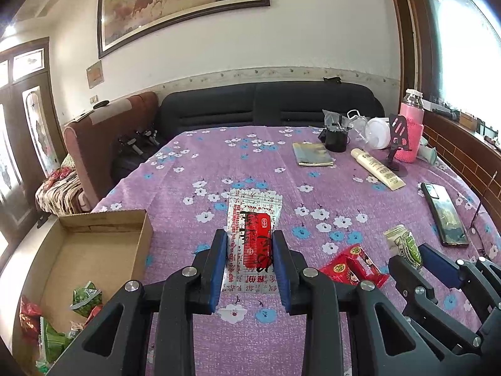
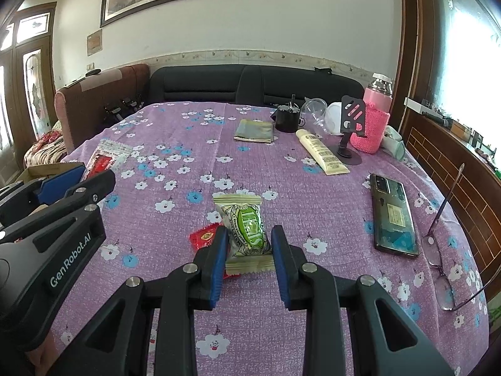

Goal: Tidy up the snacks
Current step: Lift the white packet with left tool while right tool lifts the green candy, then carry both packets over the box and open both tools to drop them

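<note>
**Observer:** Left wrist view first — what are you holding?

**Operator:** My left gripper [image 1: 250,252] is clamped on a clear-and-red snack packet [image 1: 254,238]. Both blue pads press its sides, and the packet hangs tilted forward over the purple flowered tablecloth [image 1: 266,163]. Whether its far end touches the cloth, I cannot tell.

**Observer:** And the box?

**Operator:** Cardboard box [image 1: 103,244] sits at the near left, just off the table's edge, open on top. A few wrappers [image 1: 84,297], green and red, lie in its near end.

**Observer:** Your other hand?

**Operator:** My right gripper [image 2: 249,250] is closed on a green snack packet [image 2: 247,233], pads squeezing both its sides. Just under and left of it lies a red packet [image 2: 203,236] on the cloth. From the left wrist I see two red packets [image 1: 353,266] side by side there, between my two tools.

**Observer:** Anything else on the table?

**Operator:** On the right, a phone [image 2: 393,214] lies flat, with a pair of glasses [image 2: 444,250] near the right edge. Farther off are a cream tube [image 2: 322,152], a black phone stand [image 2: 352,125], a pink-sleeved bottle [image 2: 374,119], a black cup [image 2: 286,119] and a folded pouch [image 2: 254,130]. A dark sofa [image 2: 250,84] stands beyond the table's far edge.
</note>
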`<state>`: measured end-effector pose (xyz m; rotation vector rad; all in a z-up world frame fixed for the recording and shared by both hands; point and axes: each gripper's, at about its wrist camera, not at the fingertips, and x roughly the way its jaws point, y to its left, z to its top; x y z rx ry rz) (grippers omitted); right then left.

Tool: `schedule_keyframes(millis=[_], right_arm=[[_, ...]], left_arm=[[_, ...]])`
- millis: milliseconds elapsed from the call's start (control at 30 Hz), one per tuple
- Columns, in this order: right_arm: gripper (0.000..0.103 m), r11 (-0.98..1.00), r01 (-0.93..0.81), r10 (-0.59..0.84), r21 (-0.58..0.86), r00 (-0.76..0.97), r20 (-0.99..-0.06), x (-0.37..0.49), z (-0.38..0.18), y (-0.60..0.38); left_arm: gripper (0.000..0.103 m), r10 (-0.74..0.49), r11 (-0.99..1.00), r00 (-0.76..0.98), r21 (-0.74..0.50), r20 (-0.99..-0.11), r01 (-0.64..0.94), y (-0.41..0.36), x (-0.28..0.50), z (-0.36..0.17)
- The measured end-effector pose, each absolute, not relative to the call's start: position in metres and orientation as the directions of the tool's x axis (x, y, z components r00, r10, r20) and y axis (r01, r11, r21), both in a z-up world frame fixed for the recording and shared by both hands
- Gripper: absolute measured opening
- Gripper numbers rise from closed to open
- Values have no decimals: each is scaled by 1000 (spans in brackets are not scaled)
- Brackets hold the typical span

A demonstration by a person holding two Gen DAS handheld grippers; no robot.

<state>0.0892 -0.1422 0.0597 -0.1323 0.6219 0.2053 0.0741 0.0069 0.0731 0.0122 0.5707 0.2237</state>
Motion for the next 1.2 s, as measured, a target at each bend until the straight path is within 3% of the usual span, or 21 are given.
schedule_keyframes(millis=[600,1200], right_arm=[[27,962,-269,197,-53,814,-546,75,70,-134],[27,857,-515,436,3,723,-535,12,101,-66]], left_arm=[[31,229,970,856,39,-463,-239,20,48,95],[33,266,955,849,5,-458,-296,111,-55,119]])
